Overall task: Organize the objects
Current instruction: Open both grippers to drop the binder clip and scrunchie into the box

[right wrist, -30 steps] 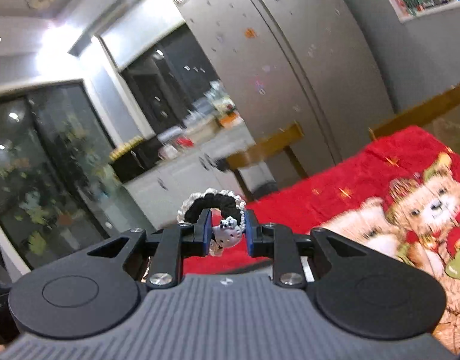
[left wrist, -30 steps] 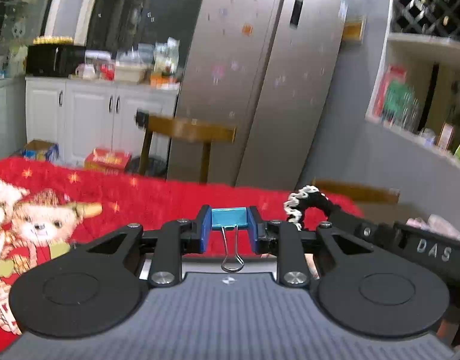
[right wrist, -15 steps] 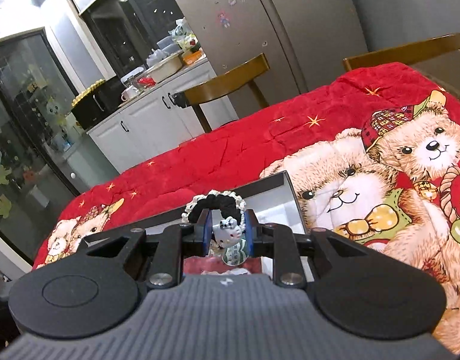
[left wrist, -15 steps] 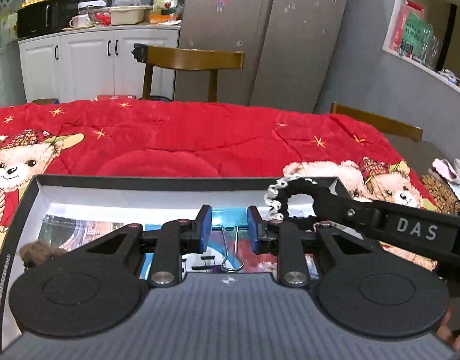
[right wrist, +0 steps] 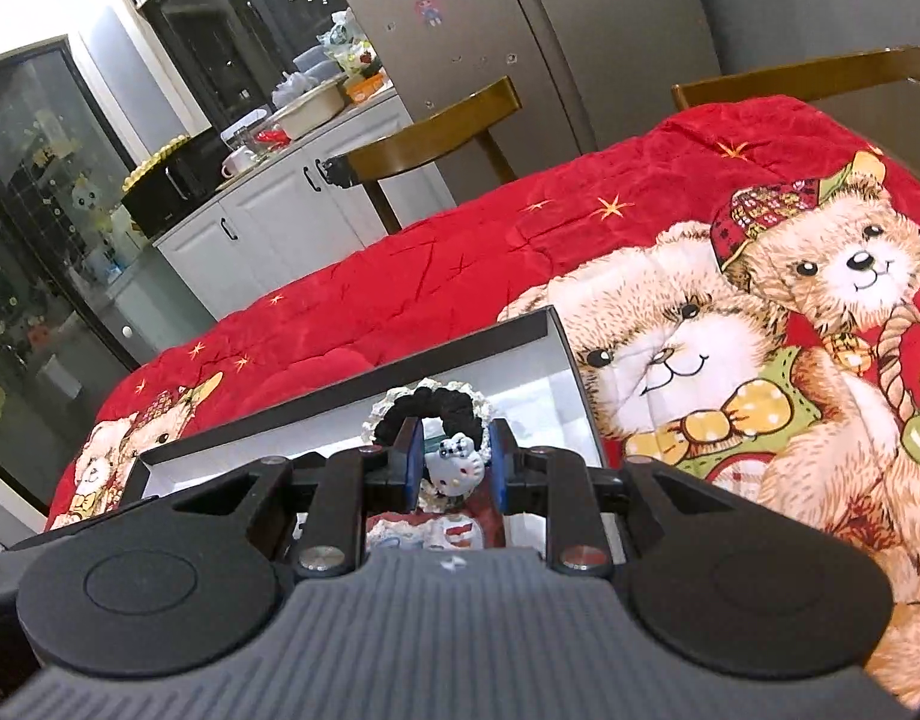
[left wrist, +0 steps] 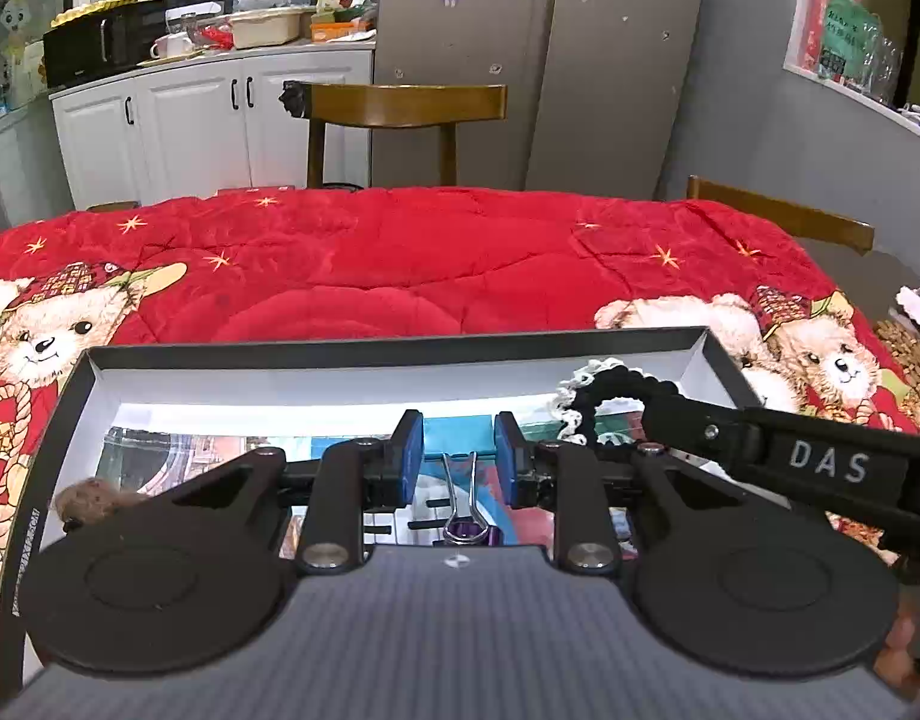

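Left gripper (left wrist: pixel 458 461) clamped on blue clip (left wrist: pixel 460 433), wire handles hanging down over box (left wrist: pixel 93 372). Right gripper (right wrist: pixel 453 463) clamped on hair tie (right wrist: pixel 435 405) by its cat charm, also above box, near right wall. Risk: handles catching purple clip (left wrist: pixel 469 534) below on release; tie snagging on a pad, or falling outside onto blanket (left wrist: pixel 399 258).

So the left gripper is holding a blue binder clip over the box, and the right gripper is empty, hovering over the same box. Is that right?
Not quite: the right gripper is not empty. The right wrist view shows it shut on a black scrunchie with a white cat charm. The rest holds: the left gripper grips the blue binder clip, and both are over the box.
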Tool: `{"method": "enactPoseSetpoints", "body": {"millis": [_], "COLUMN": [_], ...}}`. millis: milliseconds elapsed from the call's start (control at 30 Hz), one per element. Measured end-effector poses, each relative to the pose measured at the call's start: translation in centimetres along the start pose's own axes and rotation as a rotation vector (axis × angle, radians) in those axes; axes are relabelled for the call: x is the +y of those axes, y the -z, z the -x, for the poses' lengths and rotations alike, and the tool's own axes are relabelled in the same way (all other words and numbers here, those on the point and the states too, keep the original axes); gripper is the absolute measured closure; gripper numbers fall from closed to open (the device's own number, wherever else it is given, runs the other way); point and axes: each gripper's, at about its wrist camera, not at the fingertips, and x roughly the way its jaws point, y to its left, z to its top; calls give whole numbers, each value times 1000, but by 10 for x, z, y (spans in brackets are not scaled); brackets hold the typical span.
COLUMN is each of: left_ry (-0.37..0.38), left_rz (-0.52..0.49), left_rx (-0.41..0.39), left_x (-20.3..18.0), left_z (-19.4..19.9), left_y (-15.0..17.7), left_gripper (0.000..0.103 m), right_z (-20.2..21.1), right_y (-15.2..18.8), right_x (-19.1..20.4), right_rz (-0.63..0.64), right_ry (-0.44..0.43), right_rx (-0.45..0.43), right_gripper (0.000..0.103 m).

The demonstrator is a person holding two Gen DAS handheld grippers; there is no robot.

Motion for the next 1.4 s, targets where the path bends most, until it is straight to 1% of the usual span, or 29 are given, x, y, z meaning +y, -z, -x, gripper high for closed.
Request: {"method": "enactPoseSetpoints", "body": {"millis": [67, 167, 333, 733, 800, 1000, 1067, 1100, 1167, 1200, 1233, 1300, 1333, 1367, 1400], "left_ry": [8, 1, 0, -12, -23, -36, -33, -32, -28, -21, -6, 18, 23, 30, 33], "left_rz": [8, 10, 17, 3, -2, -25, -24, -21, -13, -8, -3, 7, 8, 8, 6], "left_rx": [14, 18, 26, 23, 18, 10, 13, 14, 20, 26, 26, 14, 9, 7, 2], "left_x": [1, 2, 3, 2, 1, -3, -3, -2, -1, -1, 0, 1, 1, 1, 1], "left_z": [-2, -3, -5, -7, -7, -5, -5, -5, -5, -5, -5, 2, 5, 9, 14], "left_y": [0, 0, 1, 1, 1, 3, 3, 3, 2, 3, 3, 1, 0, -2, -5], "left_gripper": [73, 73, 73, 73, 73, 73, 73, 73, 73, 72, 72, 72, 70, 60, 56], "right_z": [0, 0, 0, 2, 1, 1, 0, -1, -2, -1, 1, 7, 11, 15, 21], "right_y": [-1, -1, -1, -4, -5, -4, -4, -4, -5, -6, -7, -10, -11, -13, -15], "right_x": [0, -1, 1, 5, 4, 5, 5, 5, 7, 7, 8, 9, 11, 14, 17], "right_rz": [-1, -7, 1, 22, 18, 21, 21, 21, 34, 36, 37, 44, 53, 67, 79], "right_ry": [-2, -19, -10, -42, -52, -56, -53, -53, -52, -46, -49, -81, -92, -98, -92], "right_rx": [0, 1, 1, 20, 26, 29, 35, 42, 52, 53, 52, 40, 34, 25, 9], "right_gripper": [77, 77, 77, 76, 76, 76, 74, 69, 66, 52, 44, 41, 37, 37, 35]}}
